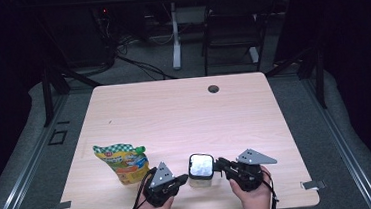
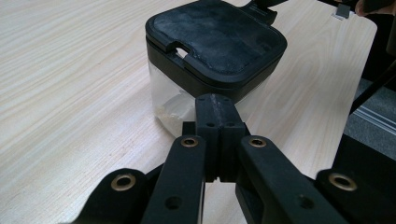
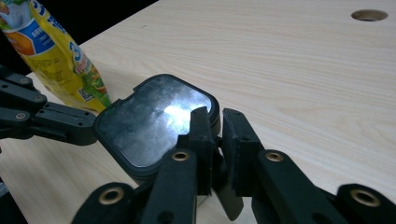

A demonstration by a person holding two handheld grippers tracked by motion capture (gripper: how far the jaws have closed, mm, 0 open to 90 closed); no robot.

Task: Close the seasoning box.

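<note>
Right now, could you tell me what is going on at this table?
A person is working on a small clear container with a black lid, using a pair of tongs in each hand. The left tongs are shut, their tips against the container's side below the lid. The right tongs are at the lid's edge, nearly closed on what looks like a tab, though I cannot tell how firmly. The lid is on. A yellow pouch stands untouched to the left on the table.

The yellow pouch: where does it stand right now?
In the high view the yellow pouch stands upright near the table's front left, just left of the left gripper and the black-lidded container.
</note>
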